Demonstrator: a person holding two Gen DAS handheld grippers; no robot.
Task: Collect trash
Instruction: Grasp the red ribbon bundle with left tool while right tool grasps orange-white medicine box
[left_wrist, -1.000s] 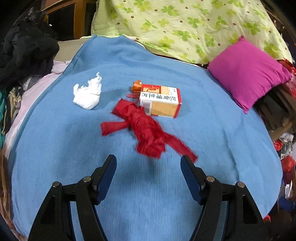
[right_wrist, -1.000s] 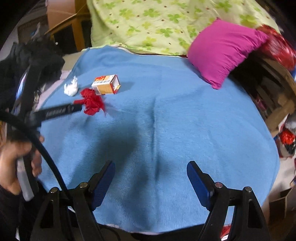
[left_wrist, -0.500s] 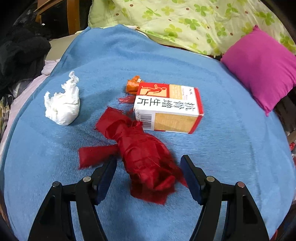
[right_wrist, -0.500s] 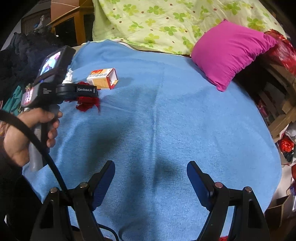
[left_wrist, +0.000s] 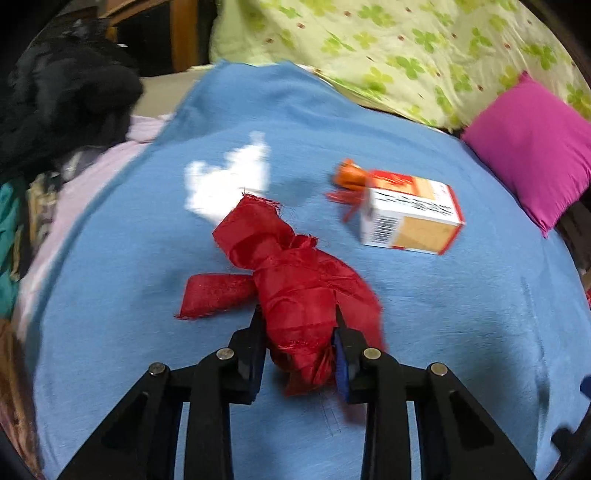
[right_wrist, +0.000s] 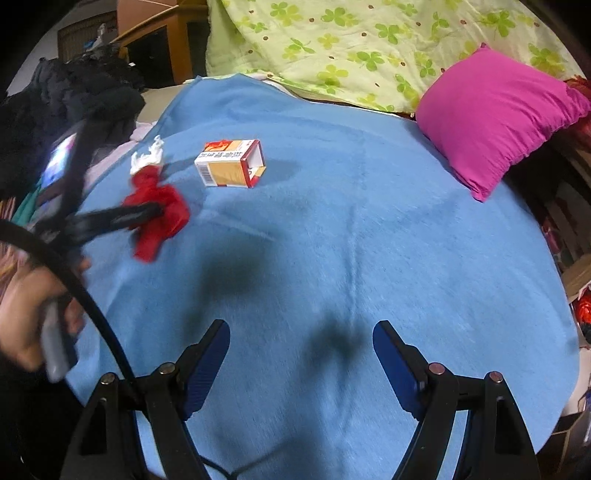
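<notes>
My left gripper (left_wrist: 298, 325) is shut on a crumpled red fabric scrap (left_wrist: 291, 280) that lies on the blue blanket (left_wrist: 443, 332). Beyond it lie a white crumpled tissue (left_wrist: 229, 177), a small orange wrapper (left_wrist: 349, 177) and a red-and-white carton (left_wrist: 410, 218) on its side. In the right wrist view the left gripper (right_wrist: 155, 212) grips the red scrap (right_wrist: 159, 218), with the tissue (right_wrist: 147, 158) and the carton (right_wrist: 231, 164) behind. My right gripper (right_wrist: 301, 354) is open and empty above the blanket's near part.
A magenta pillow (right_wrist: 495, 114) lies at the right back, against a green clover-print quilt (right_wrist: 369, 48). Dark clothes (left_wrist: 55, 107) are piled off the blanket's left edge. Clutter and boxes (right_wrist: 569, 229) stand beyond the right edge.
My left gripper moved forward over the red scrap and closed on it. The right gripper stayed open and shifted only slightly.
</notes>
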